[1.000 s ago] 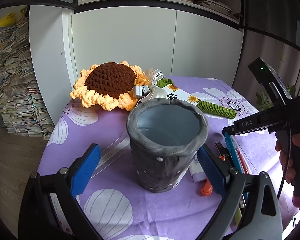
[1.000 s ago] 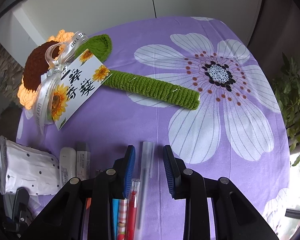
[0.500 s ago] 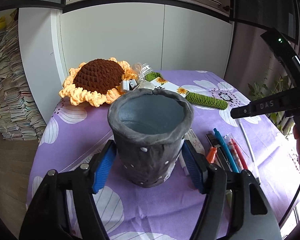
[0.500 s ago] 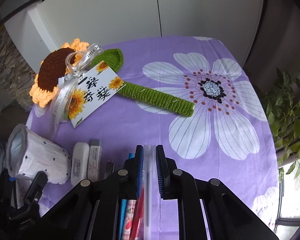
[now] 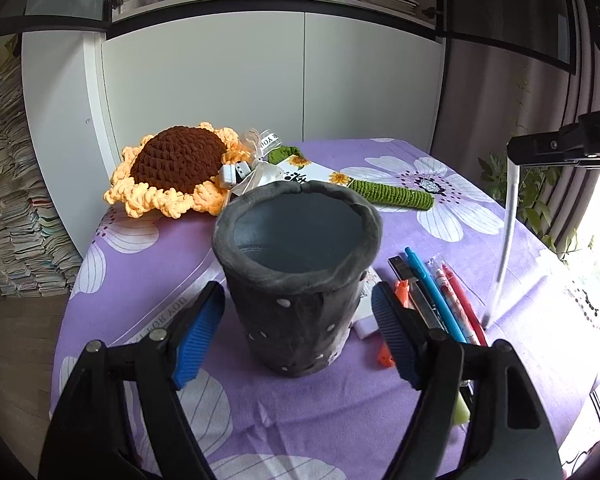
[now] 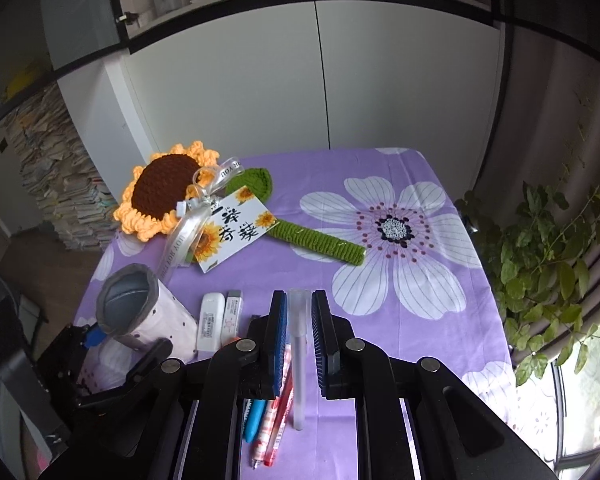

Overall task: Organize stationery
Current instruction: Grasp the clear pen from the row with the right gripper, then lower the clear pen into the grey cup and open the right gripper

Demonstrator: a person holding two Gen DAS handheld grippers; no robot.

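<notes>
Above the purple desk (image 6: 380, 280), right gripper (image 6: 299, 332) pinches a clear pen (image 6: 299, 360), lifted; spare pens (image 5: 452, 296) lie at three o'clock of the holder. Left gripper (image 5: 296, 320) fingers, just reopening, flank the grey pen holder (image 5: 296, 280) without touching.

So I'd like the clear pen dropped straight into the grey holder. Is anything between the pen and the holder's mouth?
Nothing visible. The clear pen hangs from the right gripper, off to the side of the grey pen holder, whose mouth is open and looks empty. The blue and red pens lie flat on the tablecloth, below that path.

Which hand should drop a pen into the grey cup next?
Right. The right gripper already pinches the clear white pen, lifted beside the grey felt cup; the left gripper straddles that cup.
</notes>
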